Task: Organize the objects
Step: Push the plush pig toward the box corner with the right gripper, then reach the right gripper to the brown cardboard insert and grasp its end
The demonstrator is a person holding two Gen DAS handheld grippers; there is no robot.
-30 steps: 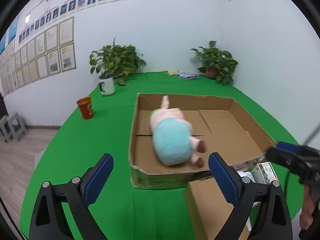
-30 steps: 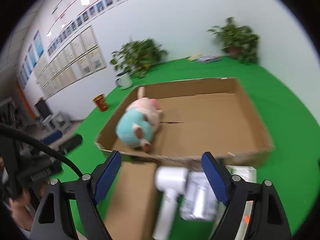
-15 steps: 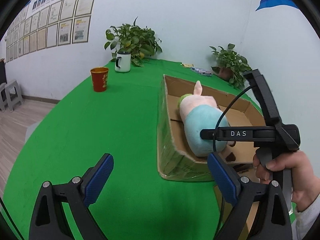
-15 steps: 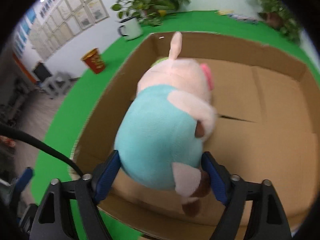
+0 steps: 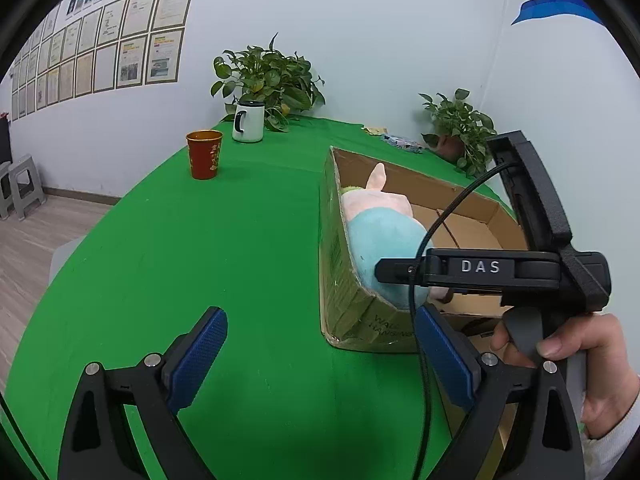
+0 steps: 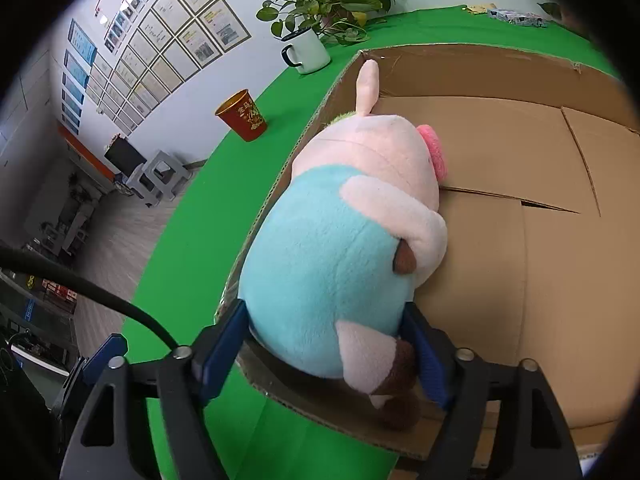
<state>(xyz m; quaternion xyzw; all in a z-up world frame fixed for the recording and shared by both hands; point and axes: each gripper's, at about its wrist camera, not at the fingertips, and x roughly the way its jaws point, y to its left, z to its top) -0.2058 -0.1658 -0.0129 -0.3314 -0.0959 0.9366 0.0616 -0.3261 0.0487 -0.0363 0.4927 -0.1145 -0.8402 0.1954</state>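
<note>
Your right gripper (image 6: pixel 328 356) straddles the plush pig (image 6: pixel 340 240), jaws opening, pads beside its teal rump. The pig lies in the cardboard box (image 6: pixel 520 260), against the left wall, near the front corner. Your left gripper (image 5: pixel 320 360) hangs open over bare green bench (image 5: pixel 200 260) beside the box.

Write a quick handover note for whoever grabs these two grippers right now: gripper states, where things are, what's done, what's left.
Right gripper: jaws opening, astride the plush pig's blue rear end, no firm grip visible.
Left gripper: open, empty, over the green table.
Pig lies in the cardboard box, against its left wall.
Red cup and white mug stand outside the box.
Left: finish with the pig, then sort the rest.
</note>
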